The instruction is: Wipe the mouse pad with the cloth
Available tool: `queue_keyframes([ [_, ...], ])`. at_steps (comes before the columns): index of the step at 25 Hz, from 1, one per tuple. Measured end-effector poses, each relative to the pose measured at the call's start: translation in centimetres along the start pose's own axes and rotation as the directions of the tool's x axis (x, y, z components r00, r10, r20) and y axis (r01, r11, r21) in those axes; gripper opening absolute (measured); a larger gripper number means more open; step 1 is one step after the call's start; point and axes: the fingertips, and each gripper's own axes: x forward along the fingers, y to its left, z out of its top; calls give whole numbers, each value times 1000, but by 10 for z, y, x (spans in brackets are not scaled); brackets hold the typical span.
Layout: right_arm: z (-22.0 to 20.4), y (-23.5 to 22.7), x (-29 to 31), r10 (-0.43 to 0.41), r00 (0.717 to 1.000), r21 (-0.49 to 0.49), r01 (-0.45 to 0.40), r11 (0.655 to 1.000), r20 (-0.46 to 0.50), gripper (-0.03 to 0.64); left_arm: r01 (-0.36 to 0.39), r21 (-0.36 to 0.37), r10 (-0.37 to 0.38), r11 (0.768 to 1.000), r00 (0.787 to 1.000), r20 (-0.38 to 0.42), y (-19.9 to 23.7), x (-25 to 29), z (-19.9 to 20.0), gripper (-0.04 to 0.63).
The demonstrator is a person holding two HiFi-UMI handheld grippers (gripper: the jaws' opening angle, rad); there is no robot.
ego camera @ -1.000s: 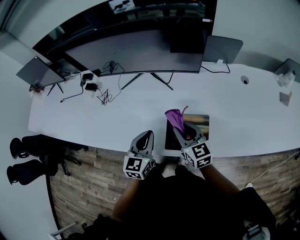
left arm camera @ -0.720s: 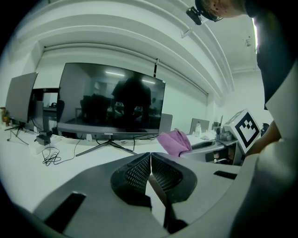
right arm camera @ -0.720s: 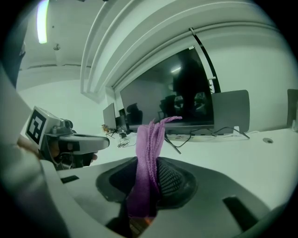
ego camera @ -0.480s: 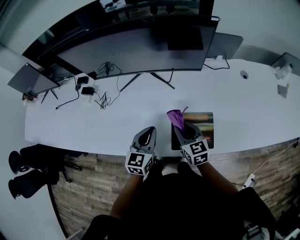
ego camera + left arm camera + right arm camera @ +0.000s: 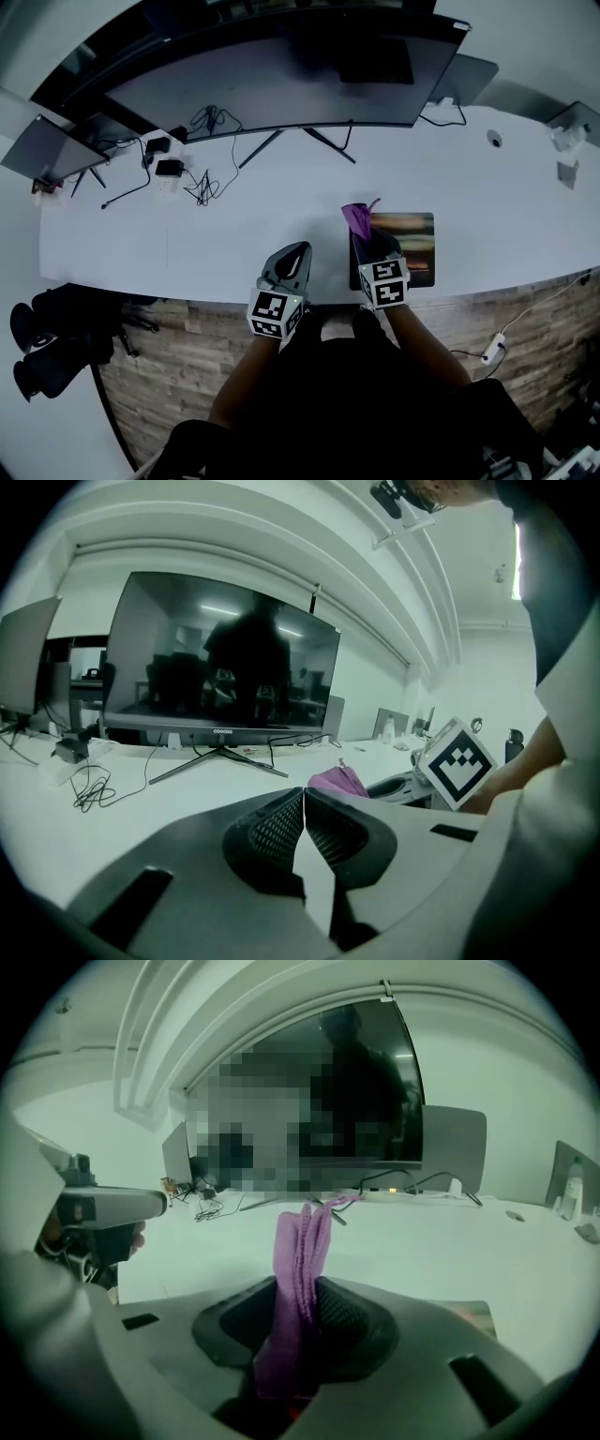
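Observation:
A purple cloth sticks out ahead of my right gripper, which is shut on it; in the right gripper view the cloth stands folded between the jaws. The gripper hovers over the left part of the dark mouse pad near the white desk's front edge. My left gripper is shut with nothing in it, left of the pad above bare desk. From the left gripper view the cloth and the right gripper's marker cube show to the right.
A wide curved monitor on a splayed stand spans the back of the desk. Cables and adapters lie at the back left, a laptop at the far left. Small items sit at the far right.
The right gripper with the cloth has drawn slightly right and nearer along the pad. The head view has shifted. The left gripper stays about where it was.

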Motion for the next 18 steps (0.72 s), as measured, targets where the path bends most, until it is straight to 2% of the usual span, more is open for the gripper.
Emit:
queue_keyframes([
  [9,-27,-13,30,-114,985,27,118,993,-128,140,32,-15,-33,999,999,-37,7,2,-19,23],
  [18,-28,-17,31,-133,978,49,142,989,-159,146,28,-17,-29,999,998,-52,13,3,-25,23],
])
